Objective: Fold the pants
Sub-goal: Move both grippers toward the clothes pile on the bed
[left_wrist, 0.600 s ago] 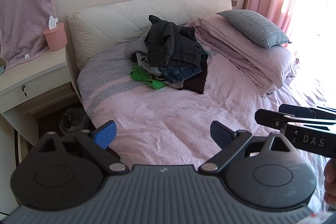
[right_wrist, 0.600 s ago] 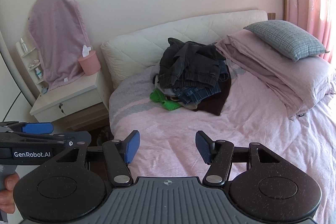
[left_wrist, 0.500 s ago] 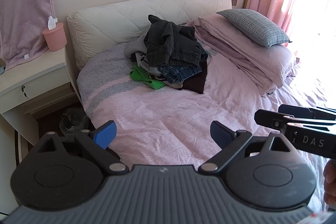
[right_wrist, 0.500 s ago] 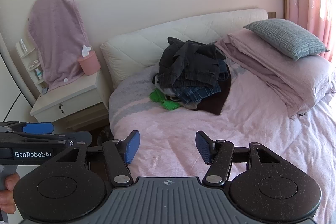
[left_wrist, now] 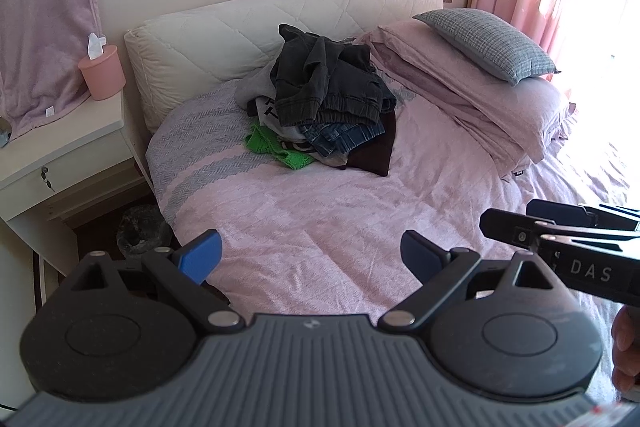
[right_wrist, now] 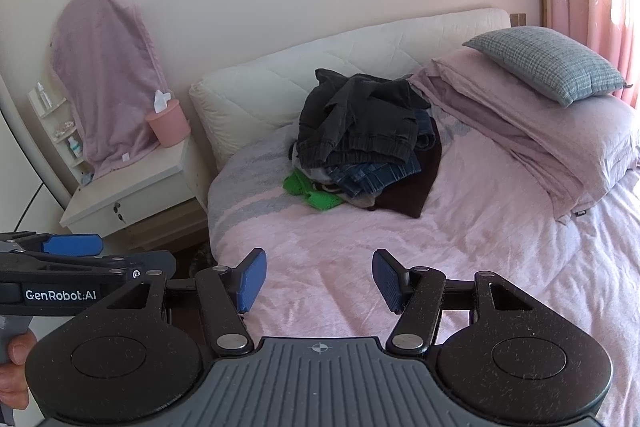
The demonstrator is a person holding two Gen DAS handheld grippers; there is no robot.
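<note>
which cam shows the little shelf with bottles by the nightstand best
The right wrist view: the small shelf with bottles shows at the far left, beside the draped purple towel. The left wrist view cuts it off; there only the towel and the nightstand appear.

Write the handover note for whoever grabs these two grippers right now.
Left gripper: jaws open, empty, hovering over the near part of the pink bedspread.
Right gripper: jaws open, empty, alongside it.
Dark grey pants with elastic cuffs lie crumpled on top of the pile of mixed clothes near the white quilted headboard.
Done: nothing folded.
Left: pick the pants off the pile, spread them flat, fold.
</note>
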